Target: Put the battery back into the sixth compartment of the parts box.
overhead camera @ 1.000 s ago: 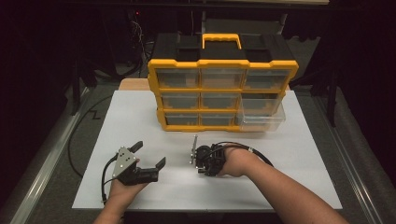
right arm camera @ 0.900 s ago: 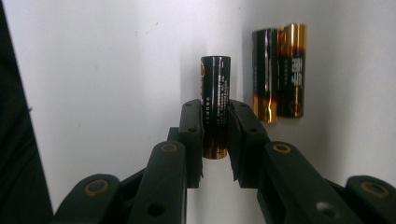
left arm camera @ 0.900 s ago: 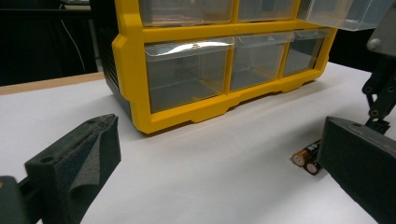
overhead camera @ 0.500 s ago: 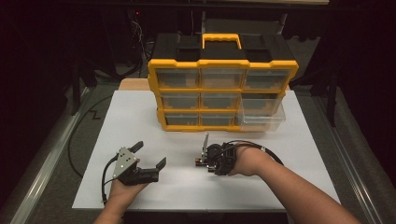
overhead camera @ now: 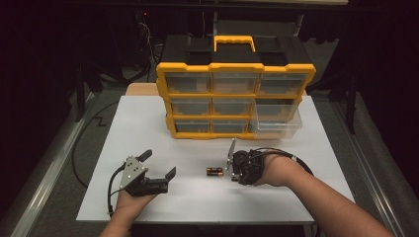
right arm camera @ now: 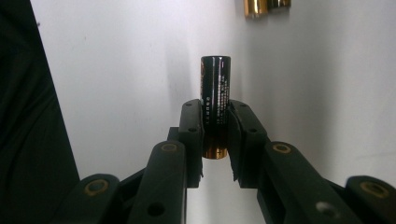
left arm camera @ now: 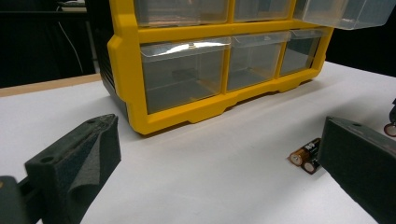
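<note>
My right gripper [overhead camera: 234, 173] is shut on a black and copper battery [right arm camera: 215, 100], which stands out past the pads [right arm camera: 192, 122]; it hovers just above the white table [overhead camera: 148, 123]. Two more batteries [overhead camera: 214, 171] lie side by side on the table just left of it, also seen as the batteries [right arm camera: 266, 5] and the batteries [left arm camera: 306, 154]. My left gripper [overhead camera: 159, 164] rests at the front left, open and holding nothing. Its jaws stand wide apart in the left gripper view, the left gripper [left arm camera: 218, 135] facing the cabinet.
A yellow drawer cabinet [overhead camera: 234, 98] with clear drawers and a handle stands at the back of the table. Its right-hand lower drawer [overhead camera: 276, 126] is pulled out. The cabinet's lowest drawers [left arm camera: 187, 70] look empty. Black cables trail from both grippers.
My right gripper has moved to the right and slightly up with the battery in it, uncovering the two batteries on the table. The left gripper has stayed put.
</note>
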Available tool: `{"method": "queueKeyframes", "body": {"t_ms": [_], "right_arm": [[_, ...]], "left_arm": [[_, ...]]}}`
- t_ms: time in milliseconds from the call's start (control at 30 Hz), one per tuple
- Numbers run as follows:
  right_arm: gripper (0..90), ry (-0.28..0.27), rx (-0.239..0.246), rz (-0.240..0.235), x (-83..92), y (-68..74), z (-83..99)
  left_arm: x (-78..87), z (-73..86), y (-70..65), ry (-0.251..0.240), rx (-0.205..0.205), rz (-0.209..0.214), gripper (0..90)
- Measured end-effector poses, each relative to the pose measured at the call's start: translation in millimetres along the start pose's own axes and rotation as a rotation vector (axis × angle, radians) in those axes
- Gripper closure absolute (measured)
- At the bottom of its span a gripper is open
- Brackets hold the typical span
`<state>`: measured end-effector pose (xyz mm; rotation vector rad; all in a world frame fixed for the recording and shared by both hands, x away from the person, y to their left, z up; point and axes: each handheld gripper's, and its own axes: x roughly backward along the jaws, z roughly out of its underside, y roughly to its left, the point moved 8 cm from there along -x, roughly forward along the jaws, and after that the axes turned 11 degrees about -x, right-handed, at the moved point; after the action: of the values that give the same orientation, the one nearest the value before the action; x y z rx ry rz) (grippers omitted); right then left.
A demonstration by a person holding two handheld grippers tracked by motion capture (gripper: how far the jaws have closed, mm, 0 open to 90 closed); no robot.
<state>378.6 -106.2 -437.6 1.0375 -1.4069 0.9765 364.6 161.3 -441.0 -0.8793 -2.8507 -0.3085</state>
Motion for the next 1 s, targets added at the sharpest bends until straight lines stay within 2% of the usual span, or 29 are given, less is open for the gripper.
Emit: {"method": "queueKeyframes", "body": {"t_ms": [633,1000], "right_arm": [[79.1,0.01,-0.055,-0.008,14.4,-13.3,37.8],[79.1,0.024,-0.066,-0.007,20.6,-17.1,54.0]], "left_arm": [[0.8,-0.1,0.2,-0.004,0.001,-0.002,0.5],[1.3,-0.4,0.0,-0.005,0.001,-0.001,0.5]]}}
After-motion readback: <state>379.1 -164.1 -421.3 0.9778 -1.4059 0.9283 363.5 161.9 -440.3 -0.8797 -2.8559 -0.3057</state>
